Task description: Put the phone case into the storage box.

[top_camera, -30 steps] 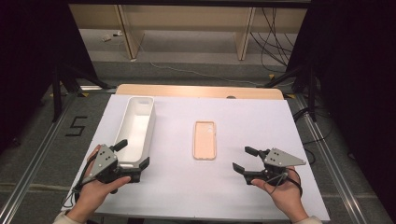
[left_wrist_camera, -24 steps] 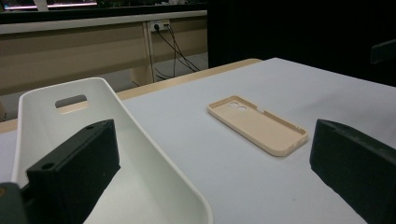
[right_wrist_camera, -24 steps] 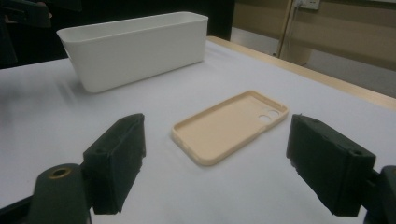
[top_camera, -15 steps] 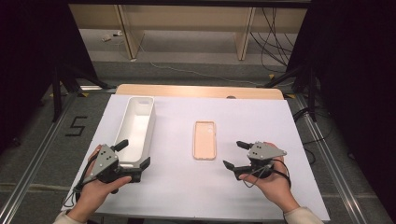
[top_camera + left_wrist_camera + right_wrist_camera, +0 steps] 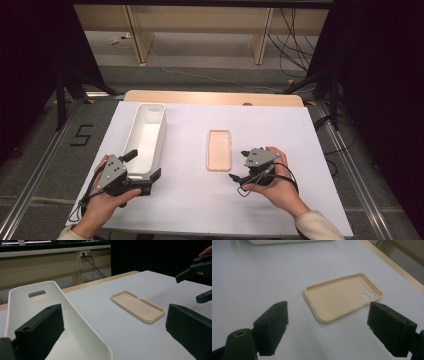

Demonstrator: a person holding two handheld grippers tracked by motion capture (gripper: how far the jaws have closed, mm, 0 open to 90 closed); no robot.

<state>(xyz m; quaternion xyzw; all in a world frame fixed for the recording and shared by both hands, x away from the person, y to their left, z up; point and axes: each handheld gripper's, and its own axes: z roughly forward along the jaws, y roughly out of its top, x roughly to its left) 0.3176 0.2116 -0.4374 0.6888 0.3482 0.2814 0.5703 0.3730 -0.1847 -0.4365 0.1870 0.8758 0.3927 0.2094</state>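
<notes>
Two things lay on the white table (image 5: 300, 130): a beige phone case (image 5: 219, 149) (hollow side up) and, well to its left, a long white tray (image 5: 146, 137). The right tongs (image 5: 239, 172) sat released just right of the case's near end, jaws spread toward it. The left tongs (image 5: 142, 167) gaped, straddling the tray's near end.

A white table (image 5: 310, 150) carries a white bin (image 5: 145, 140) and a beige phone case (image 5: 219, 150), well apart
</notes>
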